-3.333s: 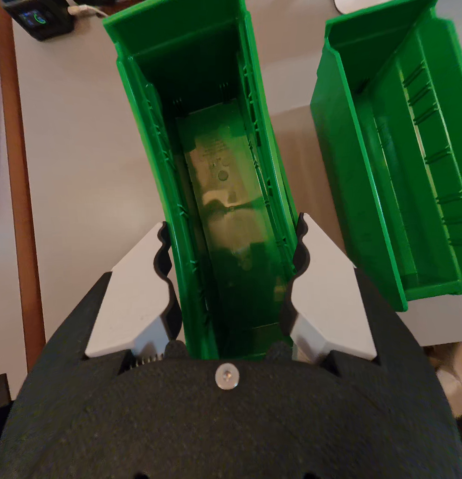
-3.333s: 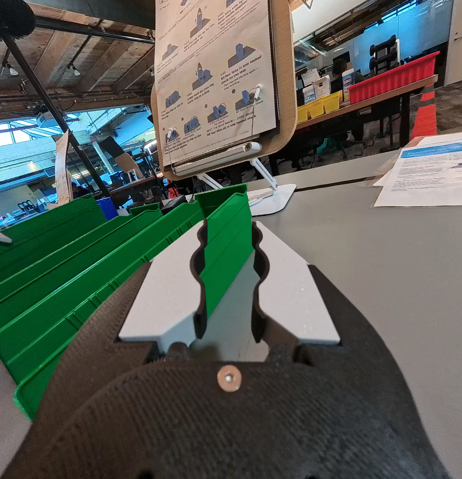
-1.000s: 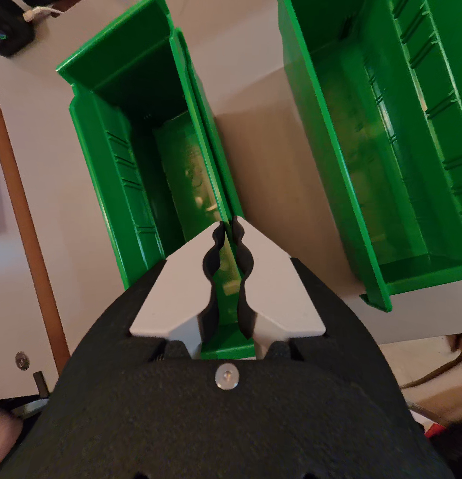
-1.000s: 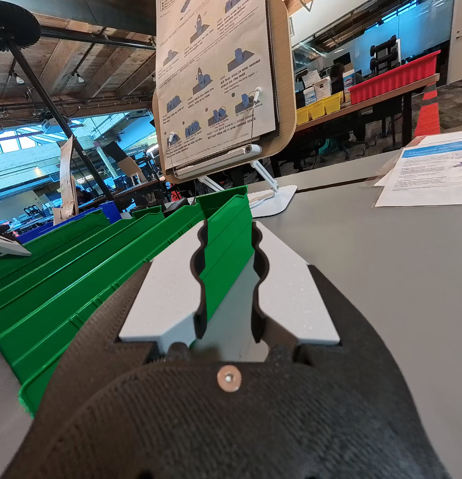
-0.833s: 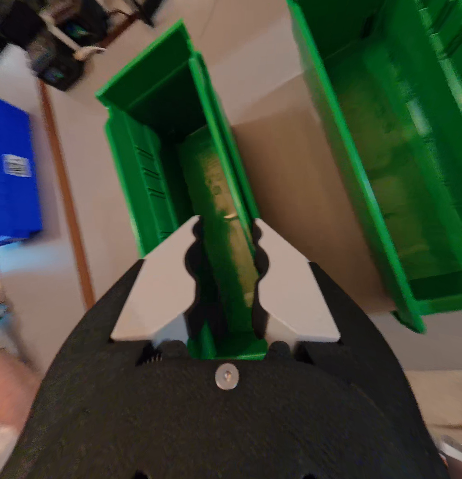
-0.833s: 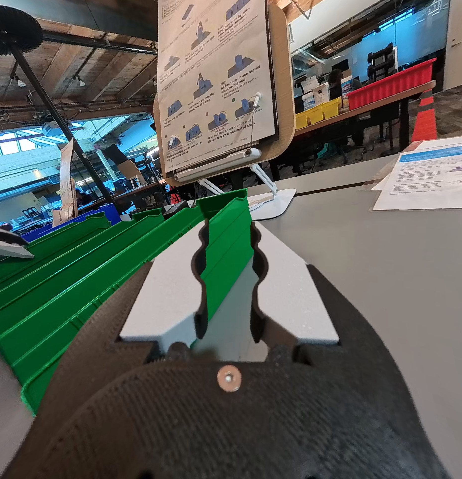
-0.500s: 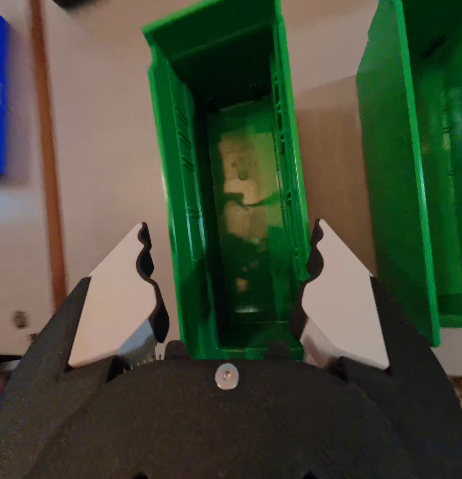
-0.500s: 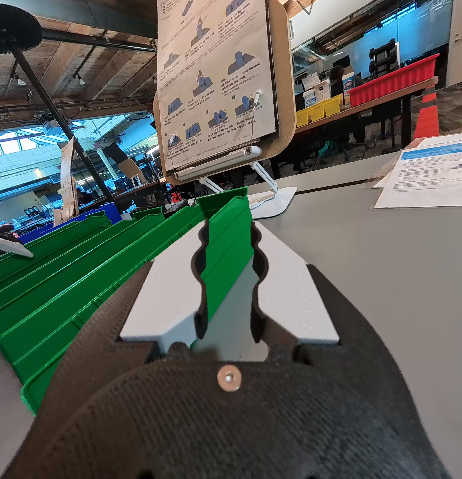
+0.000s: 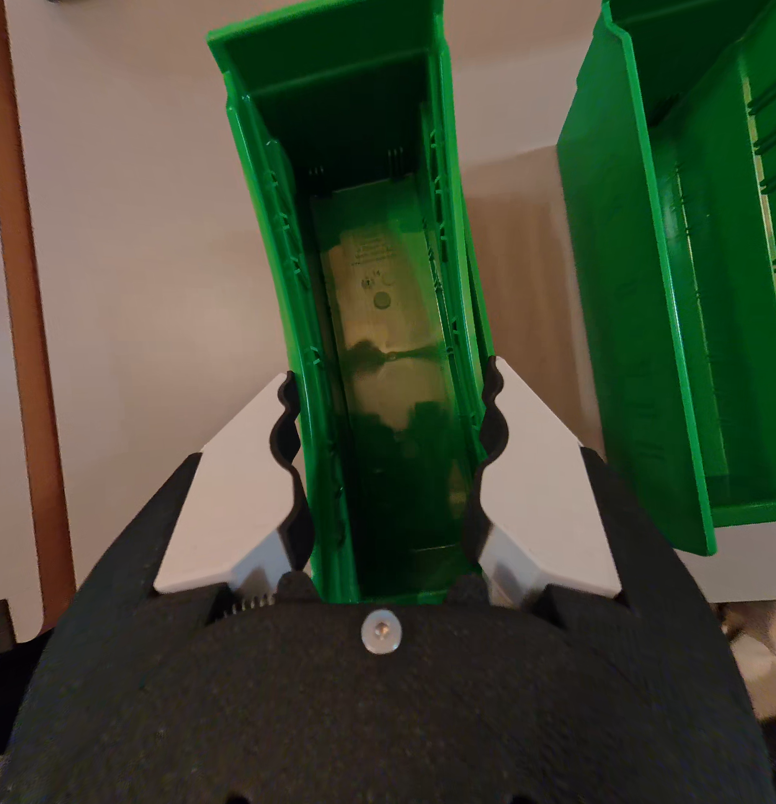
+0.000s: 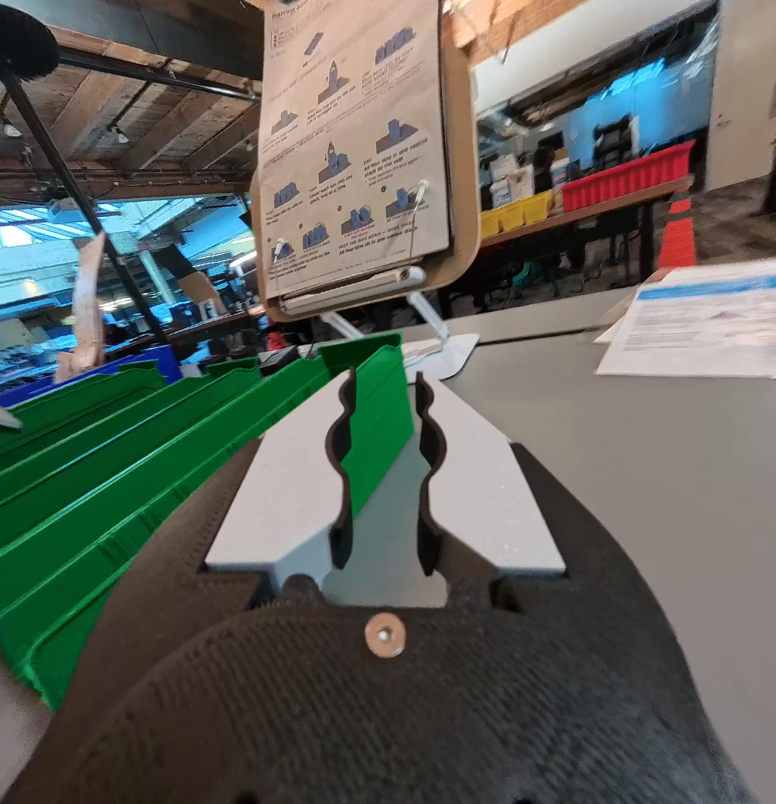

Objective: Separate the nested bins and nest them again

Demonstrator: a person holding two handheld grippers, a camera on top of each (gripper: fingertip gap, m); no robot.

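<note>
Your left claw [image 9: 388, 461] straddles the long narrow green plastic bin [image 9: 334, 143], spread wide around both walls to lift it, while your right claw [image 10: 385, 452] idles half-open beside another green bin's wall [image 10: 379, 417].

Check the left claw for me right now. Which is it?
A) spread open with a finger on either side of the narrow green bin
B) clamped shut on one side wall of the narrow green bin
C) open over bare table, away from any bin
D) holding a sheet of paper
A: the left claw is spread wide, its fingers flanking both outer walls of the narrow green bin.
</note>
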